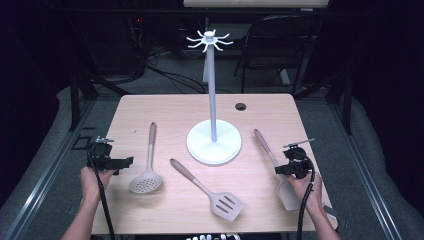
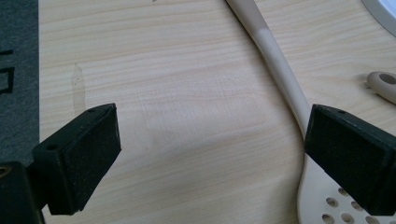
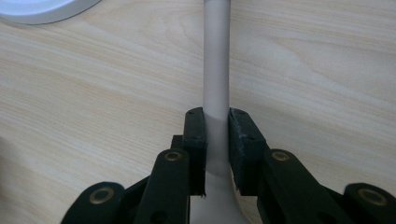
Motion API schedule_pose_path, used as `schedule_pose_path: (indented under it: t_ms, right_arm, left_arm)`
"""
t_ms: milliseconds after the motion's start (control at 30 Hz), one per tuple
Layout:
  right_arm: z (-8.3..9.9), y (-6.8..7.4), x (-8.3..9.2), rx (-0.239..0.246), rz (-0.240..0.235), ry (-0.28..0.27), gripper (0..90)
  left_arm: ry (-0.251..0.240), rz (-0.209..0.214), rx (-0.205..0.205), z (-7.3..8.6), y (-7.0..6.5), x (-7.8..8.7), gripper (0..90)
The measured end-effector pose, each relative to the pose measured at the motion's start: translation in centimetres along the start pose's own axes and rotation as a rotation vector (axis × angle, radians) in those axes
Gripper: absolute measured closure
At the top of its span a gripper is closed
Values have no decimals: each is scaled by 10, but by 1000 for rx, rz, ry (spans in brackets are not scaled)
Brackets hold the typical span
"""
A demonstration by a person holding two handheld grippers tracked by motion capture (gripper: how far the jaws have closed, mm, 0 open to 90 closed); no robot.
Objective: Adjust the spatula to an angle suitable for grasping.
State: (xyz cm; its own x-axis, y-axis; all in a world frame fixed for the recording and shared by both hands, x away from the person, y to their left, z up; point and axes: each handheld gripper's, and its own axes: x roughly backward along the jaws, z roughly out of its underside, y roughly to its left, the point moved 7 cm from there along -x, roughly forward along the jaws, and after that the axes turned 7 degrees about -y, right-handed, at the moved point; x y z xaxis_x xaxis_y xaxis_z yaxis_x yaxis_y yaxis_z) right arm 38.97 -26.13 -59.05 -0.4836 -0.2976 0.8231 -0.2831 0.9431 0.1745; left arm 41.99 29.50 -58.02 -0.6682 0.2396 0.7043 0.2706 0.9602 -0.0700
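Beige spatula [image 1: 286,192], black jaws, white stand [image 1: 214,141], pale wood-grain table [image 1: 170,107].

a pale spatula [image 1: 278,172] lay flat at the frame's lower right, handle up-left, its blade apparently solid.

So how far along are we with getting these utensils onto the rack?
Nothing hangs on the rack yet. In hand: the right gripper is shut on the solid spatula's handle, still flat on the table. Left to go: the skimmer beside the open left gripper, and the slotted spatula.
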Motion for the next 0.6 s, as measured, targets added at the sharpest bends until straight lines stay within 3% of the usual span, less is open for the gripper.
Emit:
schedule_pose_path:
  t_ms: [300, 600]
  right_arm:
    - [-4, 11, 8, 19, -48, -63, 786]
    - [-3, 24, 18, 83, -79, -82, 786]
  left_arm:
    - [-10, 11, -2, -1, -3, 2, 36]
    - [-26, 37, -24, -6, -14, 6, 36]
